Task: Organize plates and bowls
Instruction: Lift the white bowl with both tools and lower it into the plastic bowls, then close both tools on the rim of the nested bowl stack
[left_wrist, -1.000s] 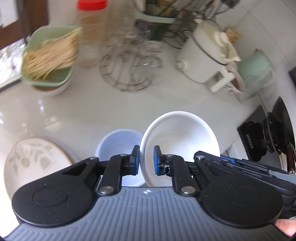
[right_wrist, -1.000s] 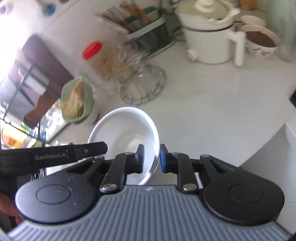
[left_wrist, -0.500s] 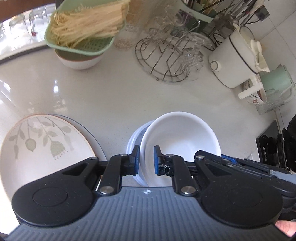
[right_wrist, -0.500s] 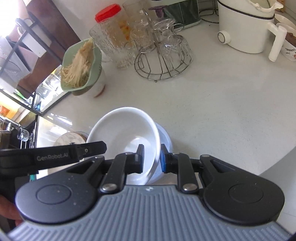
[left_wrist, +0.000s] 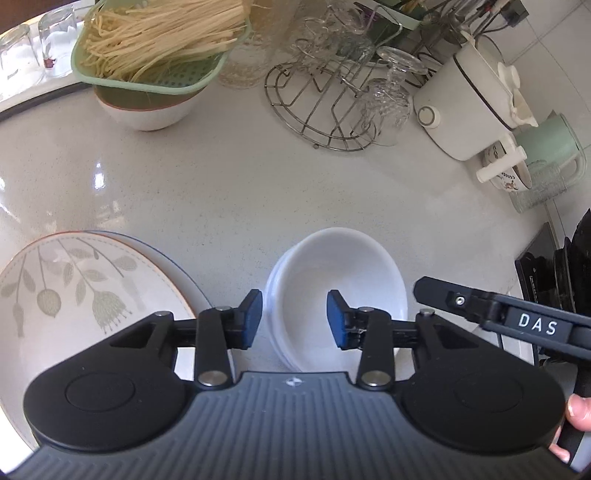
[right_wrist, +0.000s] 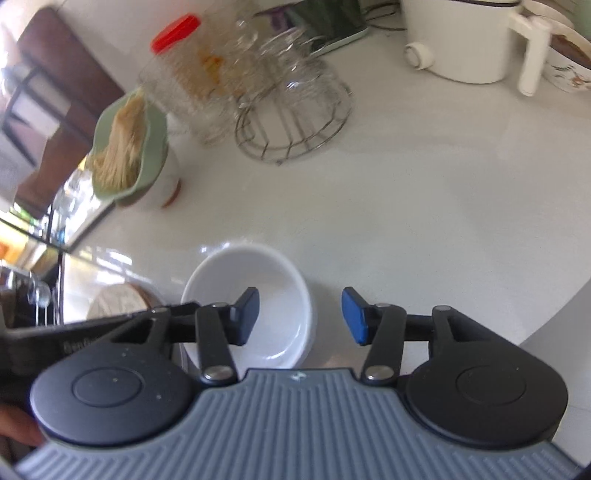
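Observation:
A white bowl (left_wrist: 340, 273) sits nested in a pale blue bowl (left_wrist: 272, 295) on the white counter. My left gripper (left_wrist: 294, 319) hovers over the near left rim of the stack, jaws opening, pads clear of the rim. My right gripper (right_wrist: 300, 315) straddles the right rim of the white bowl (right_wrist: 255, 288), jaws also opening, neither pad touching it. A stack of leaf-patterned plates (left_wrist: 66, 295) lies to the left of the bowls. In the left wrist view, a black arm of the right gripper (left_wrist: 498, 314) shows at the right.
A green colander of noodles on a bowl (left_wrist: 155, 59) stands at the back left. A wire rack with glasses (left_wrist: 332, 92) is behind the bowls. A white pot (left_wrist: 465, 110), a patterned bowl (left_wrist: 511, 173) and a green kettle (left_wrist: 550, 144) stand at the right.
Both grippers lowered the white bowl into the pale blue bowl, then opened and let go of its rim. The bowl now rests in the stack.

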